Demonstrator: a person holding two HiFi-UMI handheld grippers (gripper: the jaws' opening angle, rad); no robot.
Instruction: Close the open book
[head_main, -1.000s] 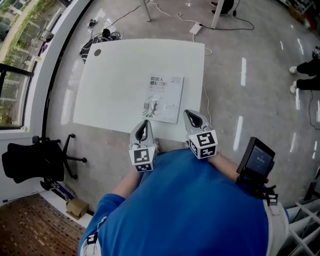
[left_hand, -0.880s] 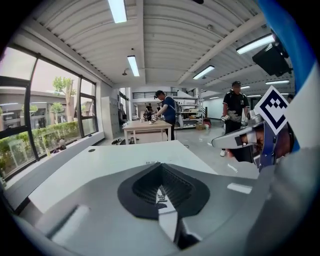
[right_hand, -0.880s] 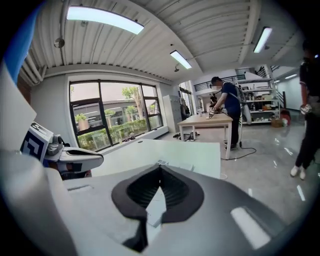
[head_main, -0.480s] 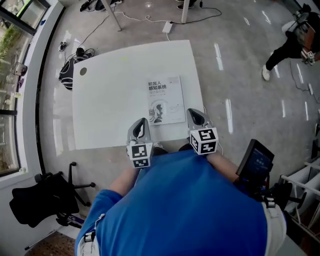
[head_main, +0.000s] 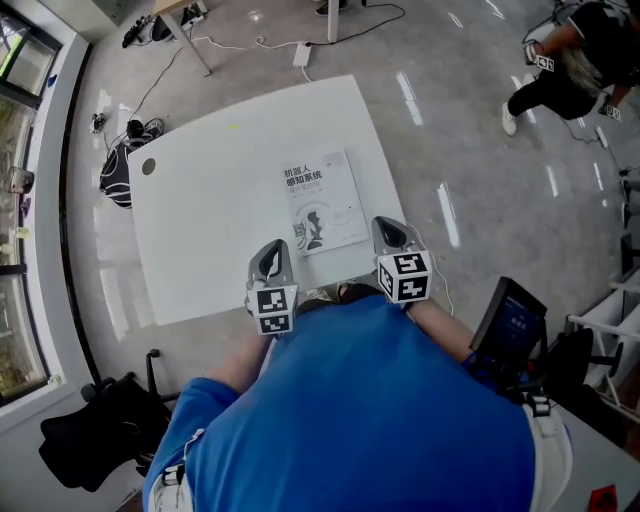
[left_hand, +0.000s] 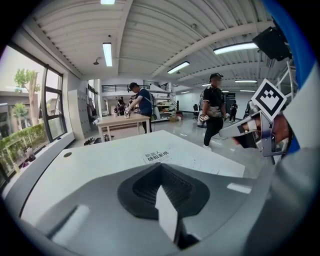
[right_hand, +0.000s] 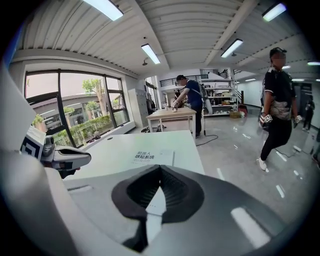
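Presently, the grey polished floor (head_main: 470, 150) takes up most of the head view, and a white surface (head_main: 210, 220) with rounded corners stands on it. The person's blue-shirted torso (head_main: 370, 410) fills the lower part of that view. A black office chair (head_main: 95, 440) is seen at the lower left, well apart from the surface.

The book (head_main: 322, 205) is found closed, lying flat with its printed cover up. It is placed on the half of the surface nearer the person, towards the right-hand edge, slightly turned against that edge.

The left hand-held gripper (head_main: 272, 250) is held over the near edge of the surface, to the left of the book's near corner and apart from it. Its jaws are seen brought together at the tips, with nothing between them. The right hand-held gripper (head_main: 387, 228) is held at the near right corner of the surface, just beside the book's near right corner; no contact with the book is seen. Its jaws are likewise clenched on nothing. In both gripper views the book is seen lying ahead of the jaw tips, between the two hand-held grippers and beyond them.

A dark screen device (head_main: 510, 320) is noted at the person's right side. A small round grommet (head_main: 148, 166) is set in the far left corner of the surface.
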